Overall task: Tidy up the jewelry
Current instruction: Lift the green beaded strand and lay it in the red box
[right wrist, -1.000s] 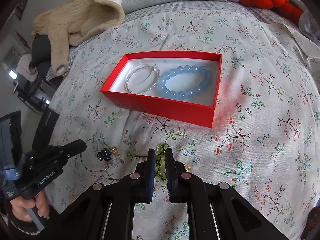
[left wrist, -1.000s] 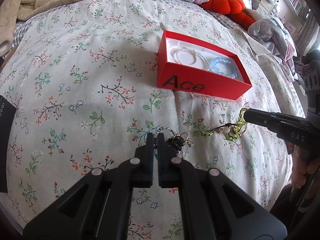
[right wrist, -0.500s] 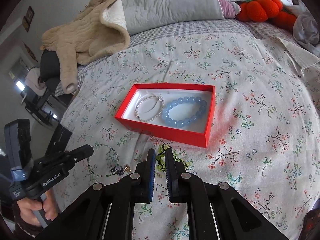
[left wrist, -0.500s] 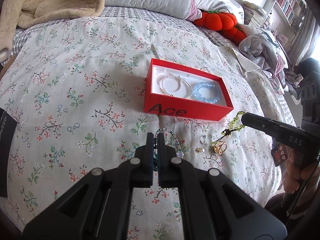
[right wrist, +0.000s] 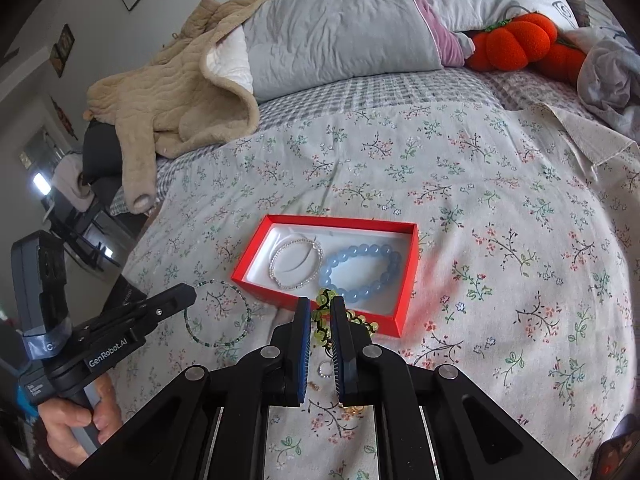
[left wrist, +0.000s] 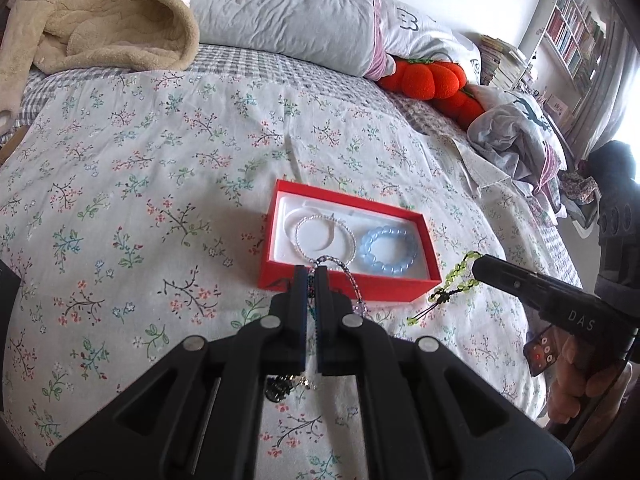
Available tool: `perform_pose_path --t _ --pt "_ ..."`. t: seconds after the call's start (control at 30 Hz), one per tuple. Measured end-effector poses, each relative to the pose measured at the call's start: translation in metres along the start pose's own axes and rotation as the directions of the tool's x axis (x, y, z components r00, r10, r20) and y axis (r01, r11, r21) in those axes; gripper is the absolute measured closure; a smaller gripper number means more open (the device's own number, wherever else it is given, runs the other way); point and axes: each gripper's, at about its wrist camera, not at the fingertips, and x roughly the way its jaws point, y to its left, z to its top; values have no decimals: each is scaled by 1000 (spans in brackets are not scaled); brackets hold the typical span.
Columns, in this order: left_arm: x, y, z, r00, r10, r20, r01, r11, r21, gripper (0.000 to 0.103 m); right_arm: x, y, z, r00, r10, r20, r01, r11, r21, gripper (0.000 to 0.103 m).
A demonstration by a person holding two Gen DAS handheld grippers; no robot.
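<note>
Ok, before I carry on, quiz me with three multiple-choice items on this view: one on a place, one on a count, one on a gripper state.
1. Where is the chunky pale-blue bead bracelet?
A. on the floral bedspread
B. inside the open red cardboard box
C. in the right gripper

2. How many bracelets lie in the box?
A. one
B. two
C. four

3. What does the left gripper hold?
A. nothing, jaws wide
B. the orange plush pumpkin
C. the thin dark-beaded bracelet

Answers: 1 B, it lies on the box's white lining. 2 B, the blue one and the thin white pearl bracelet. 3 C, its jaws are pinched on the loop, which hangs clear of the bedspread.
</note>
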Motion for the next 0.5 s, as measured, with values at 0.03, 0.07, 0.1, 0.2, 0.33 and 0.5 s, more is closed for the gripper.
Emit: perform_pose_path --t 0.03,0.07,0.1,0.2,0.33,0.5 --pt "2 -1 2 1000 0 12 0 1000 -8 99 0 0 3 1000 1 8 -1 1000 2 93" --pt "4 -1 5 1000 -2 21 2 1000 -15 99 0 -1 5 1000 2 16 -2 1000 6 93" --pt "7 -2 6 1000 -2 29 3 1000 -22 99 0 -2 7 1000 3 25 -3 1000 10 93" --pt "16 -4 10 999 1 47 0 999 -38 99 2 -5 13 999 0 46 -1 1000 23 93" --pt "32 -8 14 999 4 51 -1 999 -50 99 7 -10 22 998 -7 66 5 999 38 93" --pt "49 -11 19 999 19 49 -17 999 -46 99 14 -15 29 996 -21 81 17 999 48 93"
